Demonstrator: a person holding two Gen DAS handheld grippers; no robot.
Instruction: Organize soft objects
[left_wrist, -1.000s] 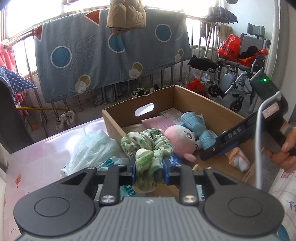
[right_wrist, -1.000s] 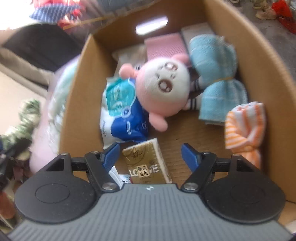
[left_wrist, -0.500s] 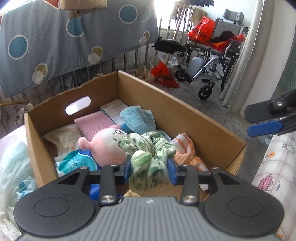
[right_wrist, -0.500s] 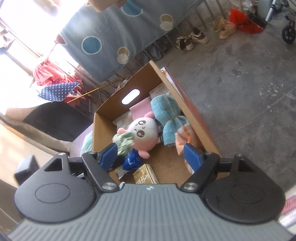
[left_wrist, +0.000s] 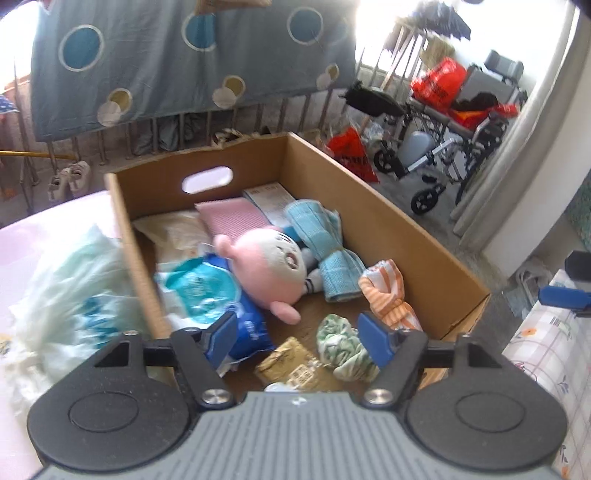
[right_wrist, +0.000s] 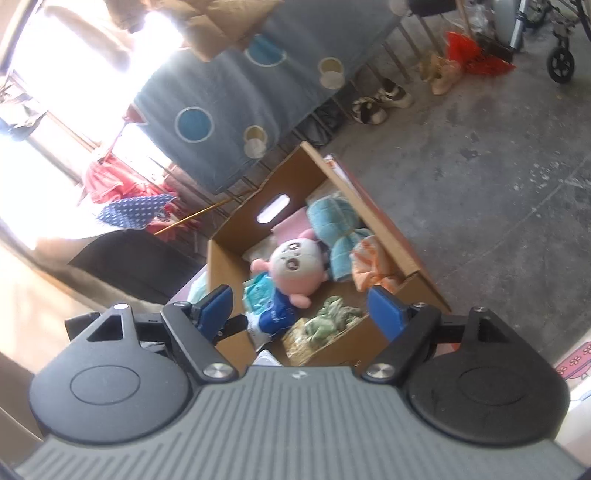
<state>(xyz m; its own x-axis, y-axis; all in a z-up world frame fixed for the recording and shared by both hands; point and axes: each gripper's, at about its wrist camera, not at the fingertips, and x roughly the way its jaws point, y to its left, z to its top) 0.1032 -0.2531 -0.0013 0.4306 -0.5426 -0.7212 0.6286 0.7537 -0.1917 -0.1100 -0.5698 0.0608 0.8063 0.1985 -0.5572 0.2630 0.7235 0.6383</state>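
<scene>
The left gripper (left_wrist: 299, 334) hung over the near end of the cardboard box (left_wrist: 391, 221), its jaws opening, nothing pressed between the pads. The green cloth (left_wrist: 341, 349) lay bunched on the box floor just below, toward the right-hand jaw, beside the orange striped cloth (left_wrist: 386, 291). The right gripper (right_wrist: 301, 306) stood farther back, jaws opening and empty.

Pink bed surface (left_wrist: 44, 229), cardboard box (left_wrist: 399, 236) resting on it, crumpled plastic bag (left_wrist: 77, 280) touching the box's left wall
</scene>
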